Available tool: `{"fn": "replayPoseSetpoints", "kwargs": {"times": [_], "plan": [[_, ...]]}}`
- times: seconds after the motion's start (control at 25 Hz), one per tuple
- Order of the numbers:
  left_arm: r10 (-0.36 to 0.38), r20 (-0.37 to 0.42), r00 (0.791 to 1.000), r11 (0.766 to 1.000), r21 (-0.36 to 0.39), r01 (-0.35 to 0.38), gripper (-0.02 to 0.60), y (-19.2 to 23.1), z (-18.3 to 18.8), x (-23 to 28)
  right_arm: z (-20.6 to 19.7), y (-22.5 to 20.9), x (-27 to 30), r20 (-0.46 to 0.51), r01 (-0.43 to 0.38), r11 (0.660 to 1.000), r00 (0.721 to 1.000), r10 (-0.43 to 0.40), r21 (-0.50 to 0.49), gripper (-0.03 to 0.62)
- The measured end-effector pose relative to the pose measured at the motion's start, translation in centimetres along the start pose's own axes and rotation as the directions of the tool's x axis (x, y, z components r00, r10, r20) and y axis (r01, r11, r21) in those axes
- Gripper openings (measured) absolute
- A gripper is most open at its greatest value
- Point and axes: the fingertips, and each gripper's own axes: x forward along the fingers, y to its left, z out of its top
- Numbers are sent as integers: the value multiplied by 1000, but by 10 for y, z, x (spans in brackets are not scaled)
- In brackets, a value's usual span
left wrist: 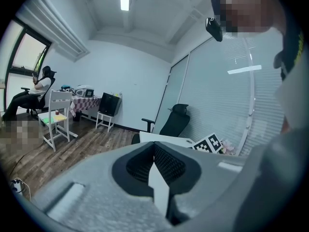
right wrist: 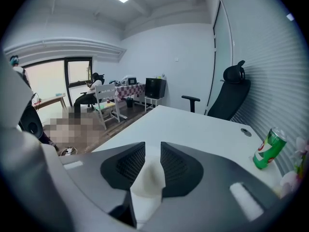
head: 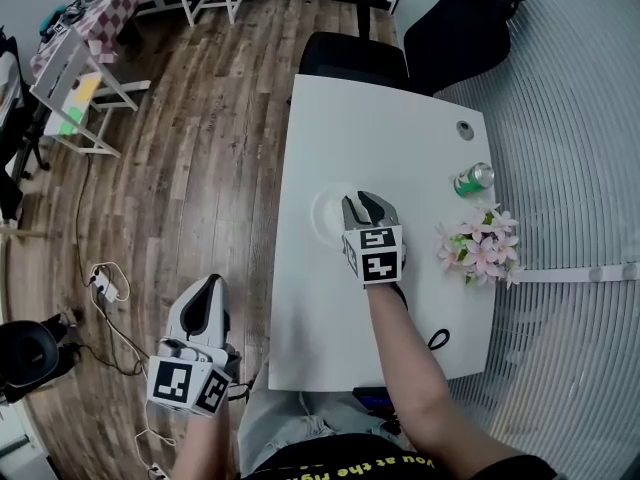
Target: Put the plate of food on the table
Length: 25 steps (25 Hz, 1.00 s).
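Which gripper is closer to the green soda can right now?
Right. The right gripper is over the table, left of the can; the left gripper hangs off the table over the floor.

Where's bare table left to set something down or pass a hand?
Free: far end of the white table, between the black office chair and the round white plate; also the near left corner. Crowded: right edge, with green can, pink flowers, black cable.
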Motion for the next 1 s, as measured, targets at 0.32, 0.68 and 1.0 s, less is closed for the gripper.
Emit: {"fn": "replayPoseSetpoints", "kwargs": {"times": [0.32, 0.68, 1.0], "plan": [[-27, 8, 1000, 1000, 12, 27, 2, -14, 4, -3, 10, -7, -20, 47, 6, 1000, 999, -6, 16, 30], [-52, 39, 998, 998, 49, 51, 2, -26, 27, -11, 40, -5, -48, 110, 2, 1000, 994, -3, 15, 8], [-88, 65, 994, 993, 85, 82, 2, -53, 37, -9, 61, -4, -80, 175, -31, 1000, 984, 31, -5, 6]]}}
